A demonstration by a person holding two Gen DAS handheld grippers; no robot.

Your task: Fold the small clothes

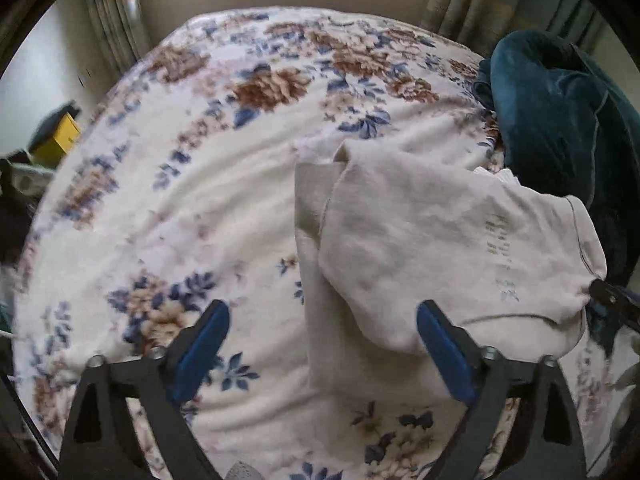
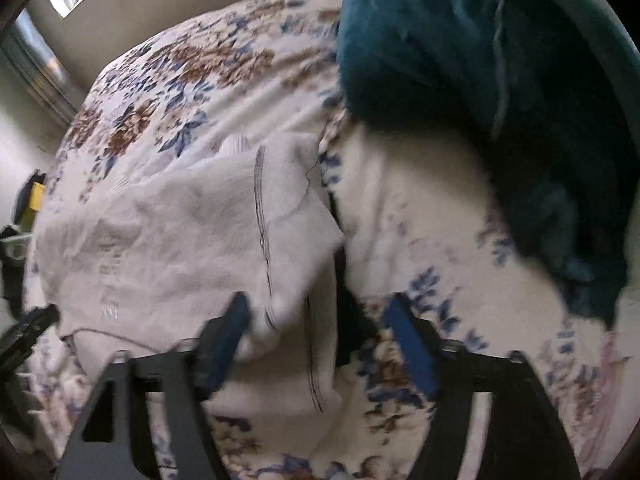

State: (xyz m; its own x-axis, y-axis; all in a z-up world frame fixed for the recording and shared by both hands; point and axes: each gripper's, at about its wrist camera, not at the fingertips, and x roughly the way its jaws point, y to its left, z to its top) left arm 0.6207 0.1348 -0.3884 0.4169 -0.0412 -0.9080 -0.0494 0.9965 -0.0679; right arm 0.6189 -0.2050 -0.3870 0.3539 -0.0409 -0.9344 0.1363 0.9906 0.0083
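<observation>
Both hand-held grippers, left [image 1: 322, 326] and right [image 2: 320, 320], gape wide, gripping nothing, above the white garment [image 1: 420, 240].

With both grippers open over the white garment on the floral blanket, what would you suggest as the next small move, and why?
I would probably lower the left gripper onto the near edge of the white garment and close on it. Both it and the right gripper stand open, gripping nothing, and the garment lies only partly folded on the floral blanket, its lower layer showing at the left.
</observation>
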